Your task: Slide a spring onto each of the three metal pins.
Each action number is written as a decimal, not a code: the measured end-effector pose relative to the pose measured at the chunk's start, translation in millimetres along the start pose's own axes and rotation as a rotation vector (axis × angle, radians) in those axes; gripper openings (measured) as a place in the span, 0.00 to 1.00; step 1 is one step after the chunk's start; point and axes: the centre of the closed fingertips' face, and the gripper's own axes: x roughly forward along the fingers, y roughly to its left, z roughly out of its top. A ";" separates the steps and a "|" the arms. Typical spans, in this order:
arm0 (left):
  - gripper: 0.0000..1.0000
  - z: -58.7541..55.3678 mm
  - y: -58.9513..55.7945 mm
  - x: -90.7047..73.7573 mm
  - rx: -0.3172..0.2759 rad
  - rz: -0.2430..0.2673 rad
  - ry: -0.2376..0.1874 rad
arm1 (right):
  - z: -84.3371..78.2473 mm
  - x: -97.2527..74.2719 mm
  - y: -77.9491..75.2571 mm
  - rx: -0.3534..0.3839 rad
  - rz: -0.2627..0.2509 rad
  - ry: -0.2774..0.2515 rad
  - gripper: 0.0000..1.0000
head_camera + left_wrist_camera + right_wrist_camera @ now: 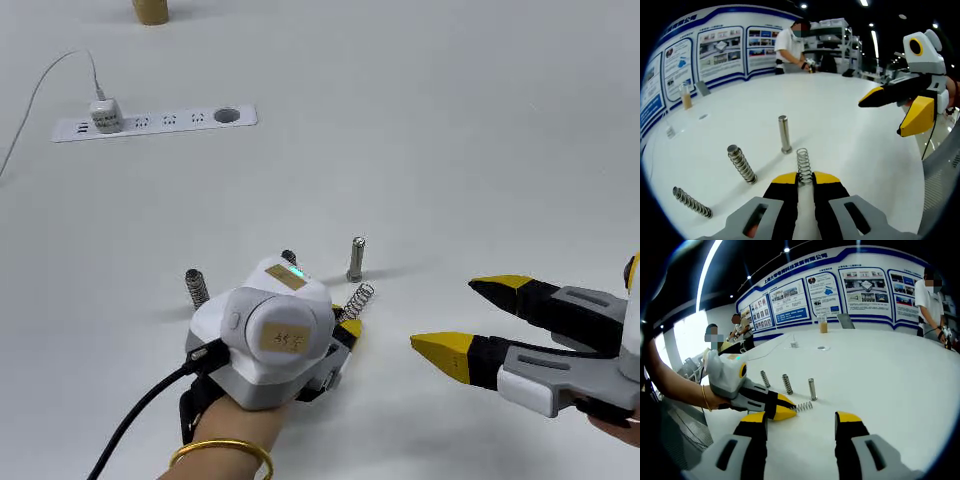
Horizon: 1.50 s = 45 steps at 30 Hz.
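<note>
Left gripper: yellow-tipped jaws clenched on the base of a loose coil spring, its bright wire turns poking out past the tips. Just beyond it is a bare pin, smooth steel, round-capped, on the matte white table. Second pin and third pin each wear a coil. Right gripper: jaws spread wide, holding nothing, well apart.

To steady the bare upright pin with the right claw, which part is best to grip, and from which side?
Probably low on the shaft of the bare pin, just above its flared foot, with the right claw coming from the right. Its top must stay free for the spring in the left claw.
</note>
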 end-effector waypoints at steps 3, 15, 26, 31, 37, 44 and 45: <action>0.10 0.8 -0.4 -3.6 0.009 -0.008 -0.008 | 0.8 2.5 0.2 0.025 0.005 0.001 0.55; 0.10 13.6 0.7 -30.6 0.005 -0.019 -0.082 | 14.1 7.9 6.8 0.099 0.031 -0.031 0.53; 0.10 29.9 3.8 -55.4 0.013 -0.004 -0.152 | 24.0 23.8 22.0 0.157 0.093 -0.046 0.47; 0.10 35.9 5.0 -66.1 0.011 -0.002 -0.189 | 30.8 30.3 30.9 0.201 0.130 -0.065 0.43; 0.10 41.3 3.1 -77.2 0.016 -0.009 -0.226 | 41.1 35.0 38.4 0.294 0.171 -0.099 0.38; 0.10 50.2 0.1 -89.5 0.023 -0.016 -0.279 | 47.9 39.0 46.5 0.319 0.203 -0.103 0.36; 0.10 51.9 -0.5 -91.7 0.023 -0.020 -0.288 | 48.5 39.4 47.9 0.321 0.210 -0.103 0.36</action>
